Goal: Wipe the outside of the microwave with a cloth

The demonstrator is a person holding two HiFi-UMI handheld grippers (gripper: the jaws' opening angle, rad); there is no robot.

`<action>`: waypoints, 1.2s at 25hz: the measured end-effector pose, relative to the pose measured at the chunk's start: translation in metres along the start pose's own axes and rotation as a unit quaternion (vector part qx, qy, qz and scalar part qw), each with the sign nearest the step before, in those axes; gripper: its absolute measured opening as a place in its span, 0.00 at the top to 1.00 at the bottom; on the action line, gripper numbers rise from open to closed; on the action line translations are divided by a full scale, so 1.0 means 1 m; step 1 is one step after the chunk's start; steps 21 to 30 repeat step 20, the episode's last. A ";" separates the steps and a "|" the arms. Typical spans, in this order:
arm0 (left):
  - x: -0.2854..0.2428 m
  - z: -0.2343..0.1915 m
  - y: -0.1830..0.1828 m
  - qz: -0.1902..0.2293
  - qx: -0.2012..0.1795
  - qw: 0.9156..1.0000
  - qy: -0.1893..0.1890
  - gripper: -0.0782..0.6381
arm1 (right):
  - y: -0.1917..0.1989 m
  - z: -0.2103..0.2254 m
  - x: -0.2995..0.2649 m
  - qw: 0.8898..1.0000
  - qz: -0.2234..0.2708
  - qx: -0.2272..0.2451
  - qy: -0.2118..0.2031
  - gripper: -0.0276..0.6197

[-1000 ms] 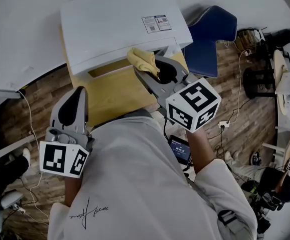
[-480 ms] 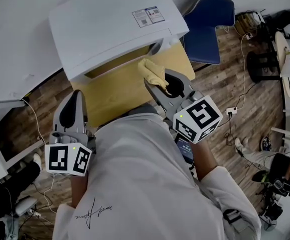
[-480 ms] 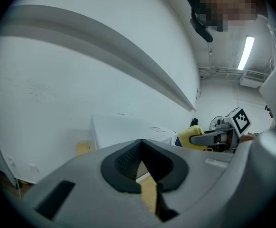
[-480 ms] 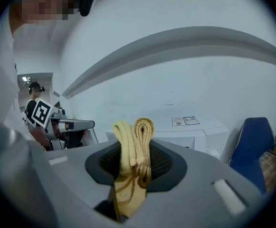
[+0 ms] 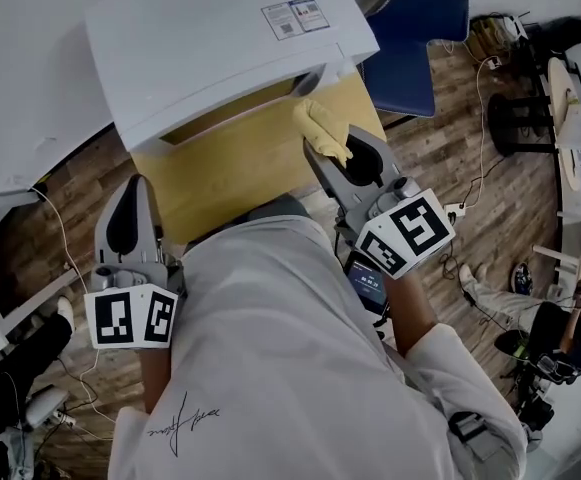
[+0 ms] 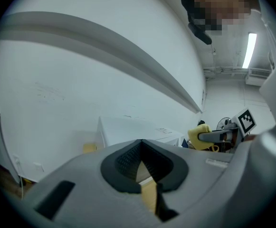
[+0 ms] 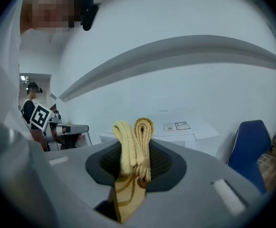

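Over the last second the right gripper (image 5: 320,150), its fingers pinching the folded yellow cloth (image 5: 326,128), had moved rightward along the front of the microwave (image 5: 200,38) toward its right corner. That suggested the front pass was nearly finished. The left gripper (image 5: 133,183) stayed low by the yellow surface (image 5: 230,173), fingers pressed together and empty.
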State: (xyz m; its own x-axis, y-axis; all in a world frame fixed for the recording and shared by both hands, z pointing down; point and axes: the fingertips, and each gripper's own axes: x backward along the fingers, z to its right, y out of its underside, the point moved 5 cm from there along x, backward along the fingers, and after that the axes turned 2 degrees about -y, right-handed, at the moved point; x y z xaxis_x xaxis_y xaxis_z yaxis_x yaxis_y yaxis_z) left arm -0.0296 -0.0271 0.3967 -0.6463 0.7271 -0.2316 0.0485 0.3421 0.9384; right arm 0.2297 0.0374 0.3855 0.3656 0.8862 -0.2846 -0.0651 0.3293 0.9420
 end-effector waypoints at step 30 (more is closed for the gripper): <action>0.008 -0.014 -0.005 0.010 0.015 0.999 -0.047 0.90 | -0.006 -0.002 -0.001 1.000 -0.006 0.006 0.011 0.78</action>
